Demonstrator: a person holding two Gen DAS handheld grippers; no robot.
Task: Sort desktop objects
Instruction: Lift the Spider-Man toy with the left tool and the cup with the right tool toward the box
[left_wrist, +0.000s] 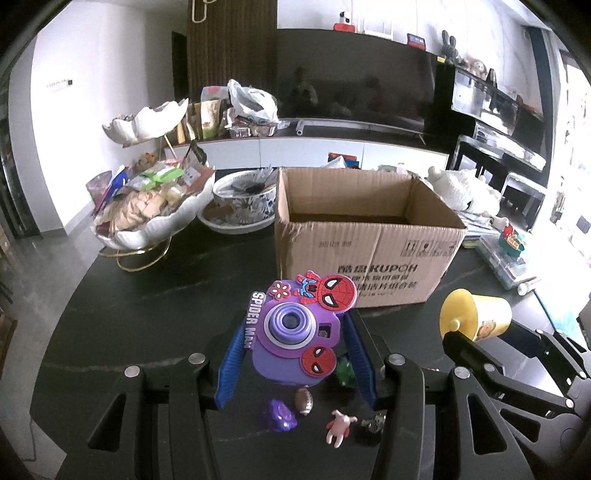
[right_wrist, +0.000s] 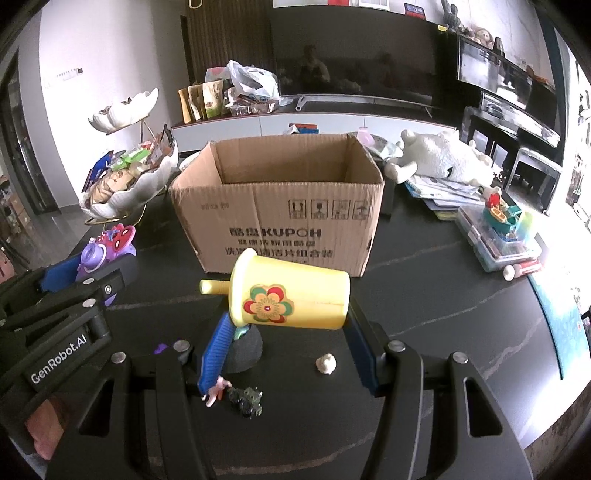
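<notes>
The left gripper (left_wrist: 295, 332) clamps the purple toy camera (left_wrist: 295, 332) above the table (left_wrist: 147, 314), with the cardboard box (left_wrist: 365, 236) at one o'clock. The right gripper (right_wrist: 286, 321) grasps the yellow cup (right_wrist: 291, 295) sideways, box at twelve. Judging the step: both carried boxward; next, lift over the rim and release.
</notes>
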